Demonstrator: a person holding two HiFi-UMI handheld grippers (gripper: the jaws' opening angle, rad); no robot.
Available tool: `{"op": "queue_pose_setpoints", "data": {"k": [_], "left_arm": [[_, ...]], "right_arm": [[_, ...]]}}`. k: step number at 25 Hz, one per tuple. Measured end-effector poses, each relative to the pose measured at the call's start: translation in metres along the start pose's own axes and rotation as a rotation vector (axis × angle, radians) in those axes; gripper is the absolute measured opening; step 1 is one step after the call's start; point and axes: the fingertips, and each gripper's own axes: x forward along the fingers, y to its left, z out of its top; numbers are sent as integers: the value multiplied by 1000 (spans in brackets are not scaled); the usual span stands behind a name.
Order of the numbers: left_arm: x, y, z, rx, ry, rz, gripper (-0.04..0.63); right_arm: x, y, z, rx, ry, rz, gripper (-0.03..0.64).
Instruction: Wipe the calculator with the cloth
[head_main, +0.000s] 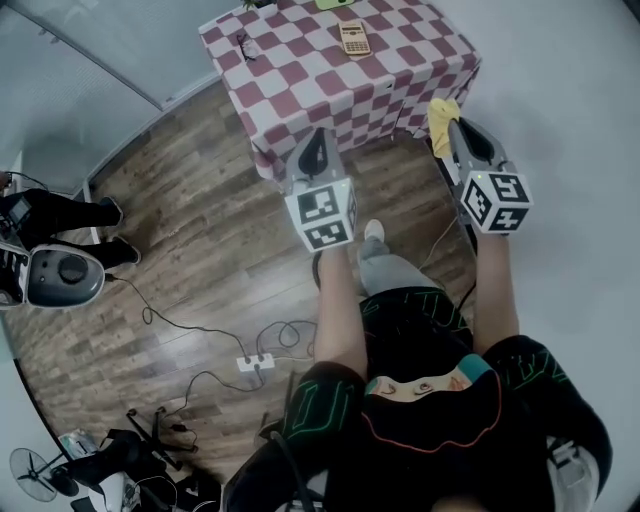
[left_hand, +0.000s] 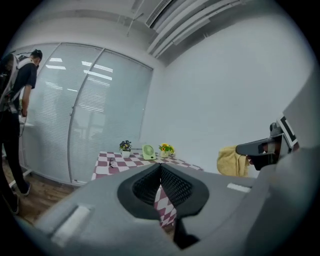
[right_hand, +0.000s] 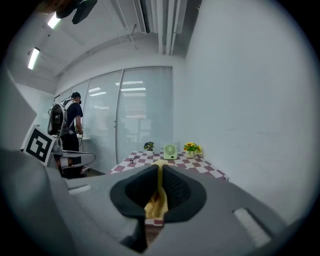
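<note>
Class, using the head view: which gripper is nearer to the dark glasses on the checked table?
Left. The left gripper is off the table's near edge, diagonally from the glasses. The right gripper, shut on the yellow cloth, is by the table's right corner.

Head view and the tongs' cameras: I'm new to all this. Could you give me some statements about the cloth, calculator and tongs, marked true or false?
1. The right tongs are shut on the soft yellow cloth. True.
2. The flat tan calculator is covered by the cloth. False: it lies bare on the table with the red-and-white checked cover, apart from the cloth.
3. The left tongs grip the calculator. False: they are shut on nothing.
4. A small green fan stands on the table. True.
</note>
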Motion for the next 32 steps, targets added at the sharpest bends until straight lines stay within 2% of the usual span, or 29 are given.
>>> {"op": "queue_pose_setpoints", "data": {"k": [9, 15, 23, 32], "left_arm": [[106, -26, -20, 49, 145, -23, 11], [166, -37, -3, 100, 154, -19, 11], [210, -45, 0, 136, 152, -31, 11], [262, -9, -8, 75, 176, -21, 11]], "right_arm": [[81, -79, -20, 116, 54, 1, 31], [126, -125, -15, 184, 18, 12, 31], [166, -147, -12, 207, -3, 45, 31], [241, -145, 3, 142, 29, 93, 31]]}}
